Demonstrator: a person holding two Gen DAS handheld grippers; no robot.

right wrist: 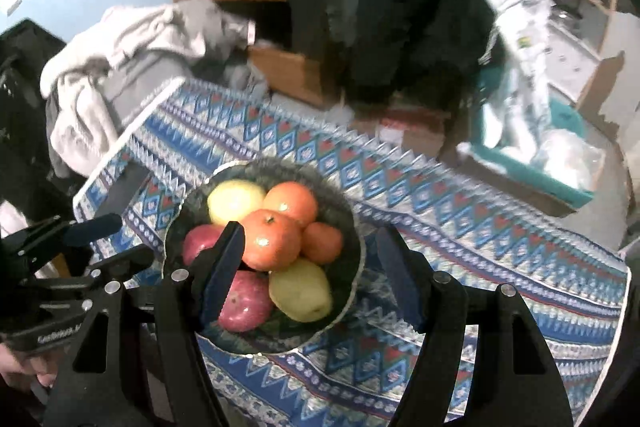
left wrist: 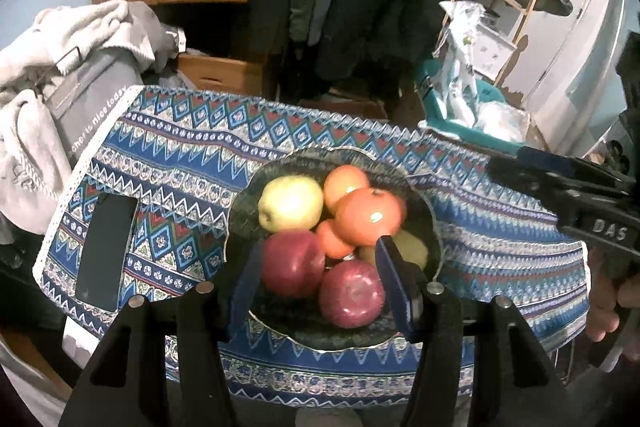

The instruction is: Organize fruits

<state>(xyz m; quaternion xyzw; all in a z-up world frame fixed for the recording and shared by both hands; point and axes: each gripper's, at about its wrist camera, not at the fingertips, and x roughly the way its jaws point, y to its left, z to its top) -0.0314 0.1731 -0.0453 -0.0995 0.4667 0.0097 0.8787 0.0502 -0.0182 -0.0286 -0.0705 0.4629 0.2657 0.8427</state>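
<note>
Tablecloth (left wrist: 192,151), blue with zigzag and diamond bands, lies under and ahead of both claws. Dark bowl (left wrist: 240,215) sits on it, directly ahead of the left gripper (left wrist: 320,279) and ahead-left of the right gripper (right wrist: 316,267). Left gripper: fingers spread wide, holding nothing; its two blue pads frame the near half of the bowl, with both red apples between them. Right gripper: also spread and holding nothing; left pad overlaps the bowl in view, right pad hangs over bare cloth beside the bowl's right rim.

All fruit is in the bowl, piled and touching. Yellow apple (left wrist: 290,203) at far left. Large orange (left wrist: 368,215) on top at centre, second orange (left wrist: 346,183) behind it. Red apple (left wrist: 294,263) near left, second red apple (left wrist: 352,293) nearest the left gripper. Yellow-green pear (right wrist: 300,289) at near right. Small orange (left wrist: 332,239) wedged mid-pile.

Black phone (left wrist: 106,247) lies flat on the cloth, left of the left gripper and well apart from the bowl.
</note>
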